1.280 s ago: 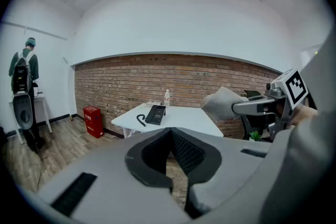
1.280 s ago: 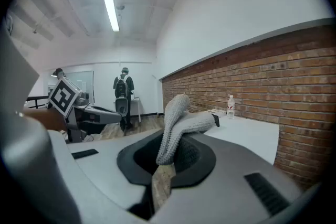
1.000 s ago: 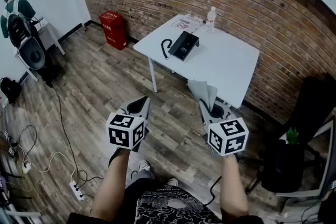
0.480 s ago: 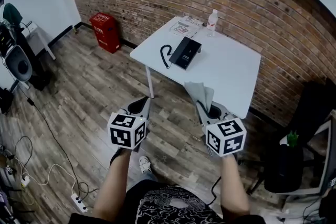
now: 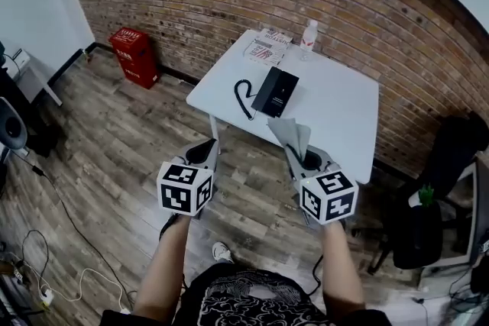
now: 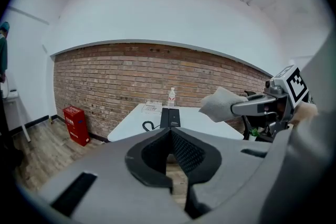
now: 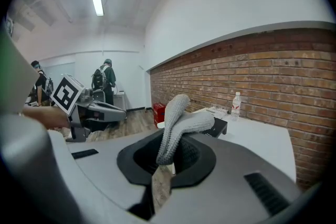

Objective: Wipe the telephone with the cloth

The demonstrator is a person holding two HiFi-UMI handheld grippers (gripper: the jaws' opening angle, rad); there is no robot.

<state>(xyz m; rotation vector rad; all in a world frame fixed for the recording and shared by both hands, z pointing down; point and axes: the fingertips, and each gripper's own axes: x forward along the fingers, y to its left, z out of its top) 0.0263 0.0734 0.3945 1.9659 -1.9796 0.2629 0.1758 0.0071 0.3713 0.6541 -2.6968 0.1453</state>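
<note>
While the left gripper (image 5: 205,152) is held short of the white tabletop (image 5: 336,111), its fingers are seen closed on nothing. Farther off, the black telephone (image 5: 276,91) is laid on the tabletop's left part. To the right, the grey cloth (image 5: 290,133) is pinched between the right gripper's (image 5: 299,156) fingers.

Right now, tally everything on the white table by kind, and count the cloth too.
Black desk telephone with coiled cord: 1
Clear plastic water bottle: 1
Stack of printed papers: 1
Grey knitted cloth, gripped in the right tool, not lying on the white table: 1
Total: 4
</note>
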